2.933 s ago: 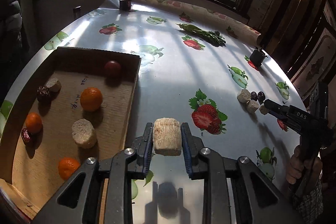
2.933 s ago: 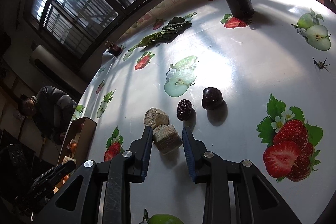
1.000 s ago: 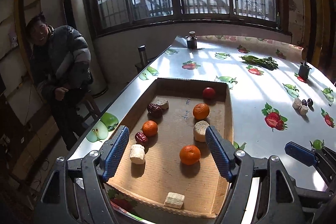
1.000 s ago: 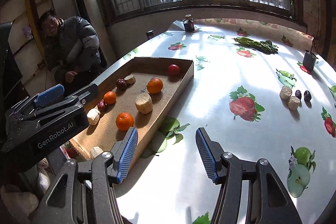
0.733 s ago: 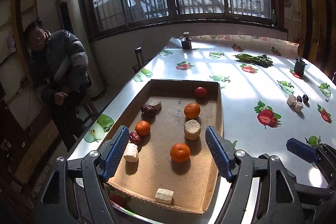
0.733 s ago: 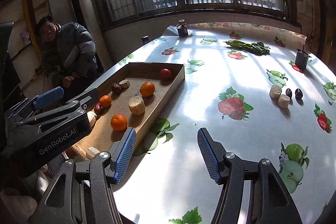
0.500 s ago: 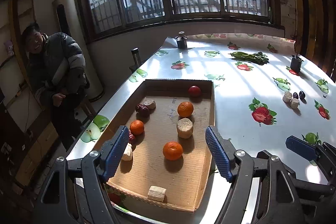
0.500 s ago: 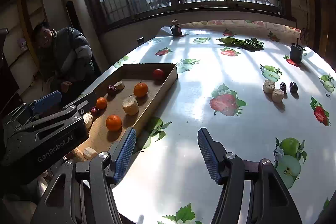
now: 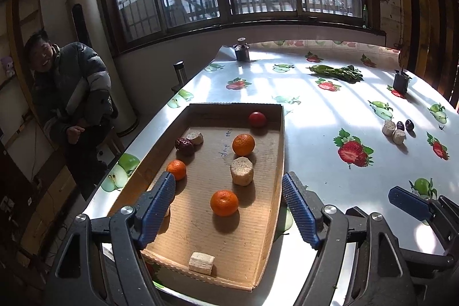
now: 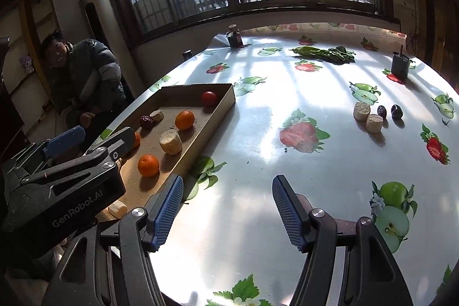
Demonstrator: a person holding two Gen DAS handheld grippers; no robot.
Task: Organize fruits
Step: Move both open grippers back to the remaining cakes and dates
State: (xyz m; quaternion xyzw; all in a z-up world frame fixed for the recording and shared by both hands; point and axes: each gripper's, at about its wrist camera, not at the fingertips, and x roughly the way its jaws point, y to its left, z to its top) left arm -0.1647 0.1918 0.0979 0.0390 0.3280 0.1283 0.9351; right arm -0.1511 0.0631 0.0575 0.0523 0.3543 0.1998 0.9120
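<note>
Left gripper (image 9: pixel 228 208) with blue ribbed pads is hovering over the shallow brown cardboard tray (image 9: pixel 279 151), fingers spread wide, nothing between them. Its left pad is hiding most of a pale cut chunk (image 9: pixel 166 210) at the tray's left edge. Right gripper (image 10: pixel 228 212) is hanging over the glossy fruit-print tablecloth (image 10: pixel 287 93), fingers likewise spread and empty. In the right wrist view the left gripper's black body is cutting off the tray's near end; "GenRobot.AI" is reading clearly on its side. Blue handwriting on the tray floor (image 9: pixel 225 144) is too small to read.

Tray's long axis is running away from the cameras toward the window. Lying in it: three oranges, nearest one (image 9: pixel 224 202), a pale cylindrical chunk (image 9: pixel 241 171), a red round fruit (image 9: pixel 257 119), a dark wrinkled date (image 9: pixel 184 146), a squarish pale block (image 9: pixel 201 263). Well apart, right side of the table: two pale chunks (image 10: pixel 368 116) touching, two dark fruits (image 10: pixel 389 111) just beside.
</note>
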